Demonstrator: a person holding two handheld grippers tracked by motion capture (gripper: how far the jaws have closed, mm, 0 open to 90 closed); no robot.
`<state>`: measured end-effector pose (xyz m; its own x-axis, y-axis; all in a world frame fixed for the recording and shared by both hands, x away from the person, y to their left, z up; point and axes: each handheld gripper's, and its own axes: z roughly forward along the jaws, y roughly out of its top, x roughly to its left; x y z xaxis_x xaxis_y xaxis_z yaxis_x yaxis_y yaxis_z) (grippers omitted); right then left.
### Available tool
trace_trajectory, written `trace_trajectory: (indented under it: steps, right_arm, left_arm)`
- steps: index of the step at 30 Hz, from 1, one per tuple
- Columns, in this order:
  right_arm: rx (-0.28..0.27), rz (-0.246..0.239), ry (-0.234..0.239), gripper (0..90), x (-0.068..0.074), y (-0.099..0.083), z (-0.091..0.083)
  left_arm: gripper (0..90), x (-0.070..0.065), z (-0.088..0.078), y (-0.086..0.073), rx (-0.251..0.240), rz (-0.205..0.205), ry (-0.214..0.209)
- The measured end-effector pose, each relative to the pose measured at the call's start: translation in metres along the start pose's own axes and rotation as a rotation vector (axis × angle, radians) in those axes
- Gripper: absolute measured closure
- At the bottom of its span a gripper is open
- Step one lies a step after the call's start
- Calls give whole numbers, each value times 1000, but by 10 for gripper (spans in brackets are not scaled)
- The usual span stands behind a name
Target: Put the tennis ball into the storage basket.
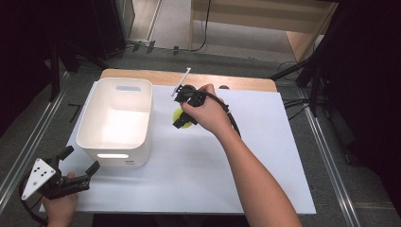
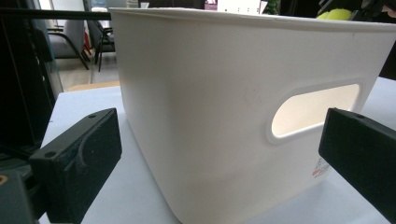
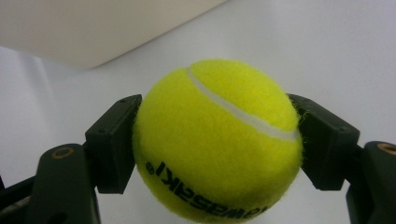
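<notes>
The right tongs point(image 3: 217, 140) are clamped on the yellow tennis ball point(image 3: 217, 140) at its widest middle, just above the white tabletop point(image 1: 265, 156), to the right of the white bin point(image 1: 116, 120). The ball looks light and a little springy, and its felt gives good friction, so I think a moderate squeeze is enough. The left tongs point(image 1: 79, 160) stand apart, empty, beside the bin's near end.

White-covered table point(image 1: 265, 156); a white bin point(image 1: 116, 120) stands on its left.
</notes>
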<state>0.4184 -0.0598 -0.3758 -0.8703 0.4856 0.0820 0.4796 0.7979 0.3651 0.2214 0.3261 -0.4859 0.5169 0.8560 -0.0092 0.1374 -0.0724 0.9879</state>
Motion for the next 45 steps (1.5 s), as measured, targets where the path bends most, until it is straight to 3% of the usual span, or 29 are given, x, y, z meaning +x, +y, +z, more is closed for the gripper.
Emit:
trace_trajectory:
  steps: [27, 45]
  right_arm:
    - [-26, -61, 31, 227, 20, 32, 0]
    - [-37, -88, 28, 227, 30, 53, -15]
  left_arm:
    - [0, -1, 1, 0, 2, 1, 3]
    - [0, -1, 1, 0, 1, -1, 2]
